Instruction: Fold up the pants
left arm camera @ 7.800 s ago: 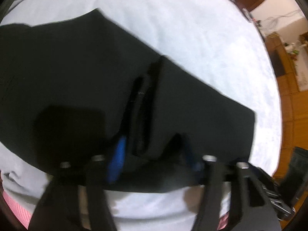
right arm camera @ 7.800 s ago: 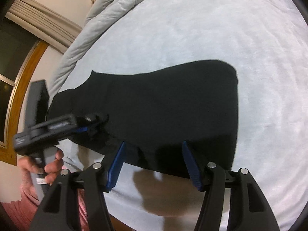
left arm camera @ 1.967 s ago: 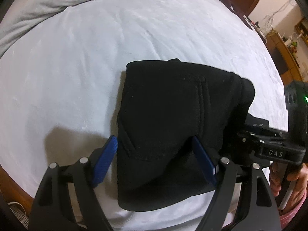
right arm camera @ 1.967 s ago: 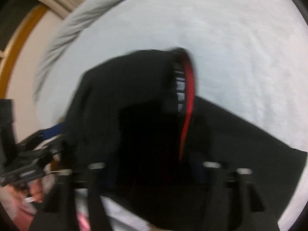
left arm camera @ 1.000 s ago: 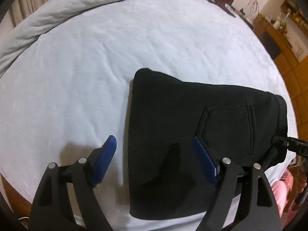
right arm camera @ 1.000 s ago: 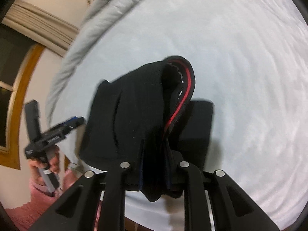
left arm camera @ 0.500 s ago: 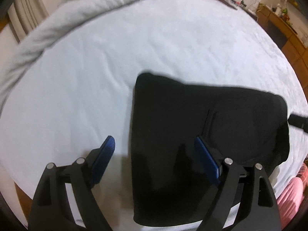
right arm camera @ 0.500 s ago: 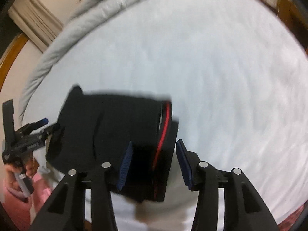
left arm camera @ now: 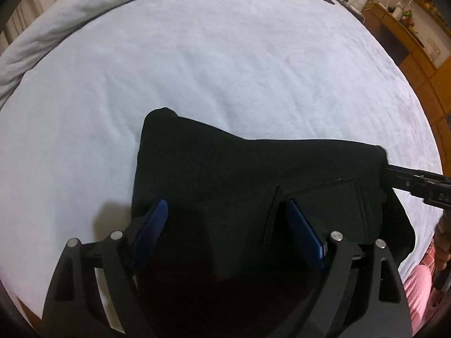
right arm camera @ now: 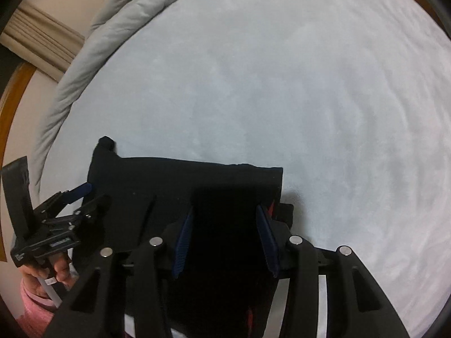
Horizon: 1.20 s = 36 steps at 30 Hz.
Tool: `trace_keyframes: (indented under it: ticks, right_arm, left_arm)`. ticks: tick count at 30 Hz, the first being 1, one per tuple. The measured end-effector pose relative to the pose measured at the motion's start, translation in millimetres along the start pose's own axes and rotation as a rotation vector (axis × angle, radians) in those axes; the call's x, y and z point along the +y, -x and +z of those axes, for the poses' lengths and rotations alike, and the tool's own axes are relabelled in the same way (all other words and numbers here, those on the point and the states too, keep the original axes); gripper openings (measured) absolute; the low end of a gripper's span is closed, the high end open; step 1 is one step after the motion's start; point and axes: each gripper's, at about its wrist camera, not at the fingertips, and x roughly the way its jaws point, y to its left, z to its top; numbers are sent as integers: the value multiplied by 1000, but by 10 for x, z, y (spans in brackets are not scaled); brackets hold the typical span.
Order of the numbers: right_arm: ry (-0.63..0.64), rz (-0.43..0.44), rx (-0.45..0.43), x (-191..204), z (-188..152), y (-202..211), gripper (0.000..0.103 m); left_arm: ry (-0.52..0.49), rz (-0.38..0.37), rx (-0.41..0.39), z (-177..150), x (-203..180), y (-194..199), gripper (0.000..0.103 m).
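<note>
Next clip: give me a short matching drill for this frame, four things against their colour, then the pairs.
Things:
1. pants
2. bed sheet
3. pads of the left hand-held gripper
4. sleeve

Colours:
A. pink
B. black
C. pale blue-white
D. blue

Pairs: 1-B, 2-C, 3-D, 4-A

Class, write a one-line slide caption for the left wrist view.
Open left gripper hovers over folded black pants on a pale bedsheet.
</note>
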Motion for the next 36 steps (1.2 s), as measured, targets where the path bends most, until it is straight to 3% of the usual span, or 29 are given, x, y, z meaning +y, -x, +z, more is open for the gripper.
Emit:
trace_keyframes:
  ticks: [6, 13, 17, 19, 21, 23, 31, 33, 35, 36]
  right_arm:
    - [20, -29, 5, 82, 44, -100, 45]
    - [94, -42, -93, 200, -305, 519, 49]
    - [211, -9, -52, 476, -652, 603, 47]
    - [242, -48, -19, 535, -757, 521, 47]
    - [237, -81, 7, 506, -802, 409, 47]
    - [184, -71, 44, 397, -829, 258, 47]
    - [182, -57, 21, 376, -850, 269, 48]
    - [165, -31, 6, 356, -827, 377, 55]
    - [135, -9, -20, 295, -809, 534, 75]
    - [116, -11, -32, 244, -801, 588, 75]
  left_arm:
    - [22, -18, 40, 87, 42, -15, 87]
    - [-22, 23, -34, -172, 0, 390, 87]
    - [-73, 18, -46, -417, -82, 498, 87]
    - [-113, 42, -31, -517, -134, 444, 87]
    - [-142, 77, -13, -604, -161, 307, 88]
    - [-123, 65, -9, -626, -133, 244, 91]
    - [-103, 47, 7, -620, -64, 322, 90]
    - [-92, 52, 0, -600, -40, 397, 90]
    - [-68, 51, -10, -570, 50, 474, 90]
    - [-47, 50, -10, -553, 117, 498, 90]
